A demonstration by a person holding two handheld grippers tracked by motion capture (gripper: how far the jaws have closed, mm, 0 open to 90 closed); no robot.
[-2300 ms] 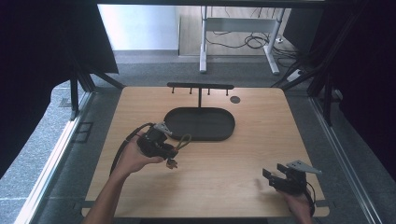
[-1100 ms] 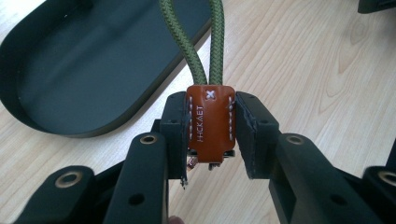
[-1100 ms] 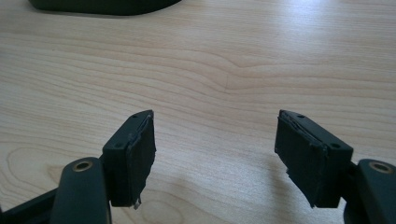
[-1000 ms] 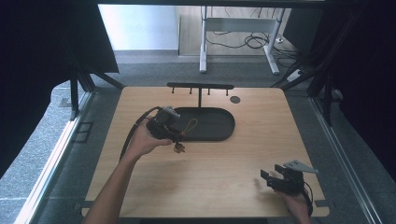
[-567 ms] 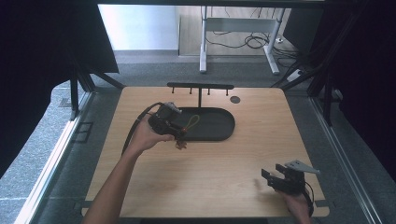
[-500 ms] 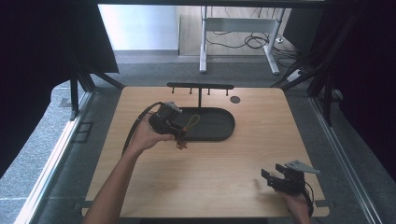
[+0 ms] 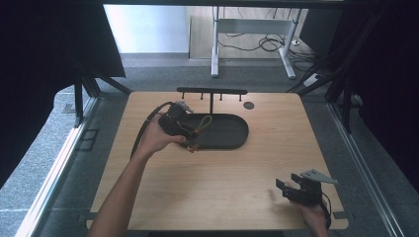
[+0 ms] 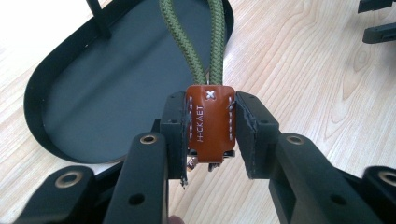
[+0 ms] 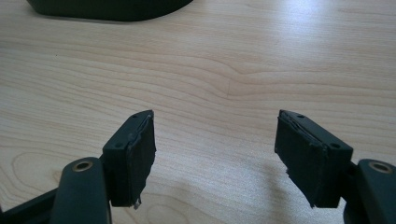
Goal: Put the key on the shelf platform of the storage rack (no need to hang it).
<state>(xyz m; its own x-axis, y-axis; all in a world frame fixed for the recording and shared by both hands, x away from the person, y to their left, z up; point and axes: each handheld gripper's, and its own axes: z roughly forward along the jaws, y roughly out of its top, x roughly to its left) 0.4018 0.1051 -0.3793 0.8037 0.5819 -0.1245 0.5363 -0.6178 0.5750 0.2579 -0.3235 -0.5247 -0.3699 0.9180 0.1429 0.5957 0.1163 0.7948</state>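
My left gripper point(image 8: 211, 135) is shut on a brown leather key fob point(image 8: 210, 122) with white stitching. A green cord loop point(image 8: 198, 42) runs up from the fob, over the black oval tray point(image 8: 88, 107). In the high view the left gripper point(image 7: 190, 136) hovers at the left end of the tray point(image 7: 232, 133), with the green cord point(image 7: 203, 122) curling over the tray's floor. My right gripper point(image 7: 286, 186) rests near the table's front right corner, jaws wide apart. In the right gripper view its jaws point(image 9: 215, 154) stand open over bare wood with nothing between them.
A black rack with small hooks point(image 7: 212, 92) stands on a post rising from the tray's back. A small dark disc point(image 7: 248, 105) lies on the table at the back right. The tray's edge point(image 9: 107, 10) sits far ahead of the right gripper.
My left gripper has carried the fob from the table's left middle up and right to the tray's left end, then held about still. The right gripper has stayed put.
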